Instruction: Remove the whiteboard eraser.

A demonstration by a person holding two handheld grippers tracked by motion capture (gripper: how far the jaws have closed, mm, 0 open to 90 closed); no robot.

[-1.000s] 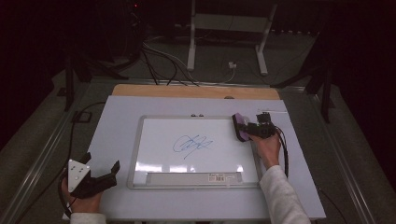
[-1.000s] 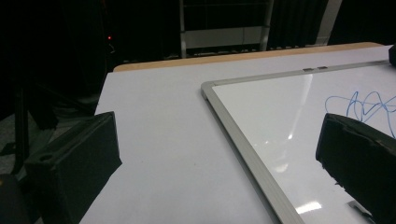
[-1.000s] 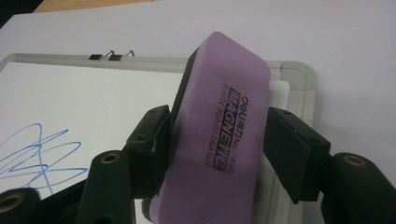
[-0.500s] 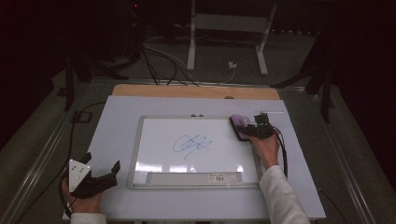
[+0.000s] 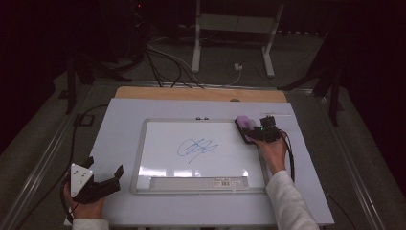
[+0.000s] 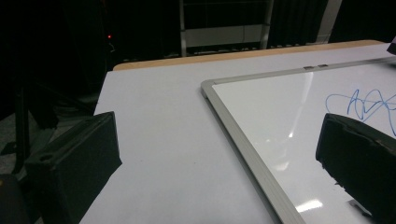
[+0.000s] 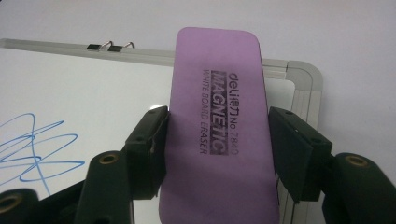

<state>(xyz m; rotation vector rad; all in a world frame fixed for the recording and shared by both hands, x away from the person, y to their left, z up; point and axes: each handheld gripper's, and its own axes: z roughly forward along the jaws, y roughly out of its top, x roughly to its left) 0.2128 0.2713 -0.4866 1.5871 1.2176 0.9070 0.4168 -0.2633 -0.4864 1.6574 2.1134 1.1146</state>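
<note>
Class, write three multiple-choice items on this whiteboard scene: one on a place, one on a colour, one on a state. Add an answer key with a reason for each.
1. Where is the eraser?
A. At the whiteboard's far right corner
B. On the floor
C. Beside the left hand-held gripper

2. What colour is the scribble on the board?
A. Red
B. Blue
C. Green

3. How does the right hand-held gripper stand to the eraser?
A. Far from it, shut
B. Lying on top of it
C. One jaw on each long side of it

Key: A, the right gripper view shows the eraser over the rounded frame corner; B, the lines are blue in every view; C, the black jaws flank the purple eraser.
</note>
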